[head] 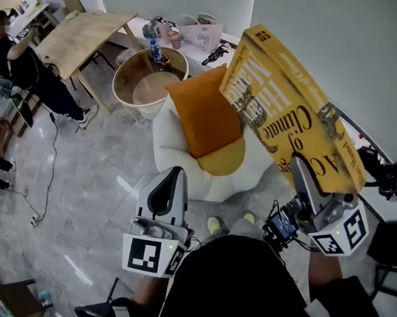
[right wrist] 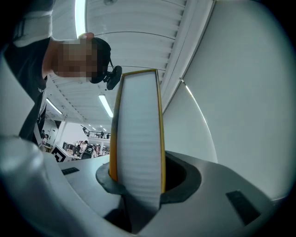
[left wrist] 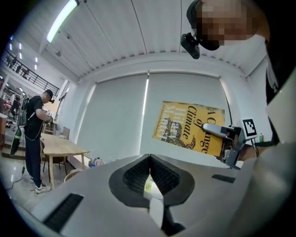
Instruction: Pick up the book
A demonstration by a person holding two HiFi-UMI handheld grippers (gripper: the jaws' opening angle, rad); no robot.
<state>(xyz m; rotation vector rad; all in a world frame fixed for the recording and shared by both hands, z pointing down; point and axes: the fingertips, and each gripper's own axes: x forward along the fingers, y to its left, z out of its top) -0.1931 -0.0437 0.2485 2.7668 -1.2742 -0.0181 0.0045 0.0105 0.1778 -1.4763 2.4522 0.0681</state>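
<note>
Fingers of the right gripper are clamped on the lower edge of the thick yellow paperback book in the head view. They hold it tilted in the air, up and to the right of the white rounded armchair in the picture, and it touches nothing else. The left gripper hangs beside it, empty. I judge the lift itself done — what comes next calls for a steady grip, since the book stands tall above one narrow hold. On the cover "of Climate" reads clearly; the large letters beside it are partly covered.

In the left gripper view, that gripper's fingers meet at the tips with nothing between them. Beyond them the book shows "Climate" and "A C…nge" — probably "A Change of Climate".

In the right gripper view, the book's white page block fills the gap between the fingers, with a yellow cover pressed at each side. No writing shows here.
</note>
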